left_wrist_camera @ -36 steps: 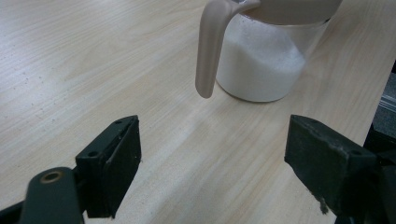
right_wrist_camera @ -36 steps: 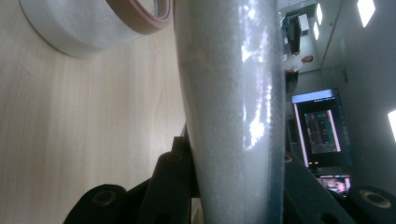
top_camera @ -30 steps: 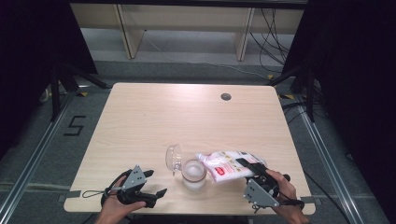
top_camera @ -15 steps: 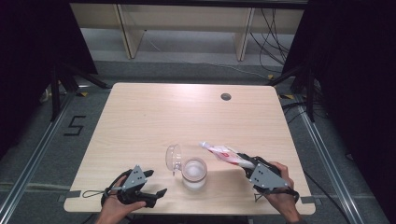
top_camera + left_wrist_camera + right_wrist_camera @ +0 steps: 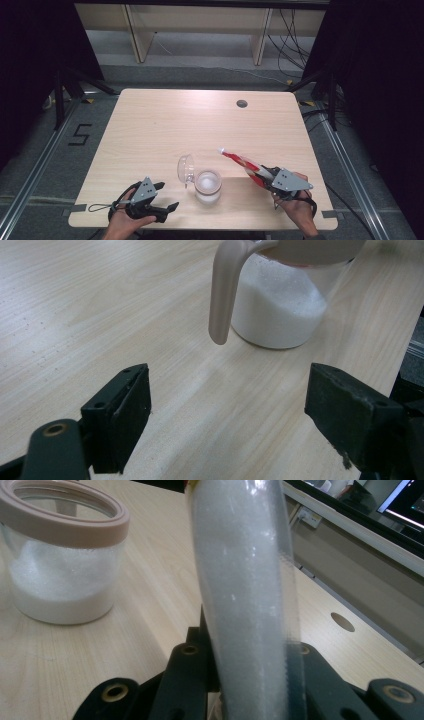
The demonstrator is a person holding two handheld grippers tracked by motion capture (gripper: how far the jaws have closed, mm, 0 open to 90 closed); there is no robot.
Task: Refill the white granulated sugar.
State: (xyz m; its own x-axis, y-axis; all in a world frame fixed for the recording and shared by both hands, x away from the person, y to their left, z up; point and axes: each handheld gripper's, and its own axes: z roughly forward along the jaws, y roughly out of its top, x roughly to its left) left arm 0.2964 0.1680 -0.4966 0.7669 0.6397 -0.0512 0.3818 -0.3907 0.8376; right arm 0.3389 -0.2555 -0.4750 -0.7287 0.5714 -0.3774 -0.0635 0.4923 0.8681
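One jar (image 5: 207, 186) of white grains, one bag (image 5: 240, 161), two tools — left (image 5: 162, 196), right (image 5: 256, 175) — one table (image 5: 165, 120).

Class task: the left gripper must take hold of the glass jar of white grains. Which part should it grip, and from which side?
Grip the jar across its round body, below the tan rim, coming level from the person's left. The open left gripper already faces it, and the hinged lid hangs open behind, so probably avoid the top.

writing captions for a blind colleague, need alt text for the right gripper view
A clear plastic bag of white granules is clamped in the right gripper and rises up the middle of the view. To its left, a clear glass jar with a beige rim, partly filled with white granules, stands open on the light wooden table.
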